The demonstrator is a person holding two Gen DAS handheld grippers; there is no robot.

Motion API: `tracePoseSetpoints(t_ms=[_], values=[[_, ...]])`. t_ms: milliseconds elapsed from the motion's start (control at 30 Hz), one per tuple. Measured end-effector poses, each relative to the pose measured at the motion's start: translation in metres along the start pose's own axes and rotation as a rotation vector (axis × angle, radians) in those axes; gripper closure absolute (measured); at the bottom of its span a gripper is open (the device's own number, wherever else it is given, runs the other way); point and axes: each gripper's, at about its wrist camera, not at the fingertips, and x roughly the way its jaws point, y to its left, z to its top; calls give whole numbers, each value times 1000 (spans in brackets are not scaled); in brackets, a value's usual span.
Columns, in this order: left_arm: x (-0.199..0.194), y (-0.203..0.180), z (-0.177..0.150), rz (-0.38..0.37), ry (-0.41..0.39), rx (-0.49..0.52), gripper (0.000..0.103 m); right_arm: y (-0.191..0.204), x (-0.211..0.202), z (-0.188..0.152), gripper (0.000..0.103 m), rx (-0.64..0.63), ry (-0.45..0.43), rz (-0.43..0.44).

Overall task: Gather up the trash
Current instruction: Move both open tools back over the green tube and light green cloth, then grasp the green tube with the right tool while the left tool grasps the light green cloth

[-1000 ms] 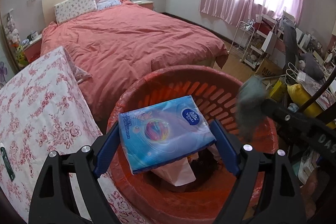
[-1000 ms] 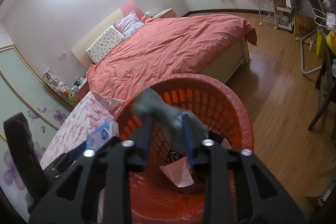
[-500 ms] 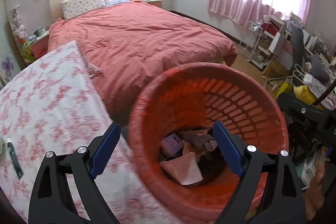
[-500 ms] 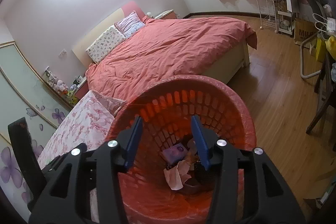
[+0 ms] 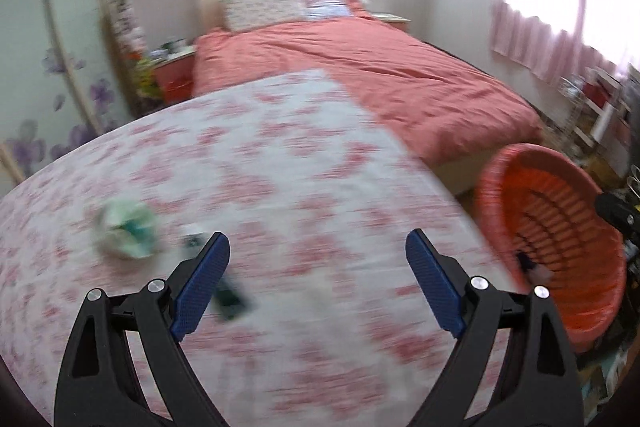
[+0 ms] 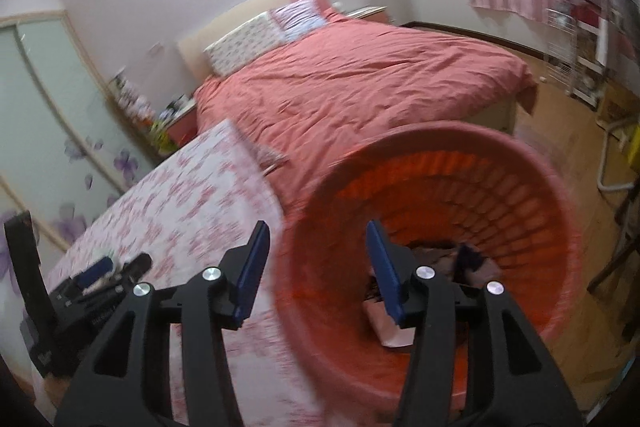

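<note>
We see the left tongs [image 5: 318, 255] spread wide and empty over the worktop [image 5: 280, 155], which wears a white cloth with pink flowers. The whole left view is smeared by motion. Just beyond the left finger [image 5: 200, 287] and off to its left lies a crumpled pale green and white wad [image 5: 126, 233], resting on the cloth and apart from the tongs. Right by that same finger, partly hidden behind it, a small dark green object [image 5: 230, 301] lies on the cloth; blur keeps us from telling what it is. Well to the right of these tongs, past the worktop's edge, stands the orange bin [image 5: 560, 227], slatted inside and lined with a red bag, with a few scraps showing at its bottom.

From the right view, the right tongs [image 6: 316, 255] are parted about halfway and hold nothing; their fingers [image 6: 252, 271] are blue-padded on black arms. They hang at the near rim of the bin [image 6: 520, 195], the right finger over its mouth and the left finger over the worktop's edge [image 6: 192, 195]. Down inside the bin, below and beyond the right finger, we make out a pink paper [image 6: 390, 323] and some dark crumpled items [image 6: 468, 259]. To the far left of these tongs the other tool's black body [image 6: 80, 299] sits low over the worktop. Behind everything stretches the bed [image 6: 360, 83] under a salmon cover.
</note>
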Motion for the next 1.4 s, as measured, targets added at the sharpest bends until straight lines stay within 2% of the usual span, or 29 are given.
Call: tracePoseSetpoints(t_ms=[233, 400, 533, 667, 733, 900, 967, 1233, 1400], values=[[-10, 96, -17, 145, 16, -131, 10, 90, 27, -20, 53, -181, 69, 69], [-20, 143, -29, 199, 18, -195, 10, 163, 50, -38, 53, -322, 107, 97], [-30, 175, -39, 238, 12, -234, 7, 205, 67, -51, 53, -394, 129, 111], [-37, 196, -47, 270, -8, -242, 7, 241, 82, -62, 69, -464, 157, 121], [-39, 203, -50, 273, -11, -246, 7, 256, 93, -67, 72, -497, 185, 128], [-42, 217, -56, 243, -12, -268, 7, 268, 116, -75, 73, -524, 243, 117], [-41, 221, -59, 234, -11, -275, 7, 269, 122, -76, 80, -526, 261, 105], [-32, 214, -58, 200, 6, -283, 7, 267, 119, -81, 82, -549, 227, 68], [-26, 200, -48, 170, 1, -288, 7, 238, 114, -70, 82, -449, 191, -52]])
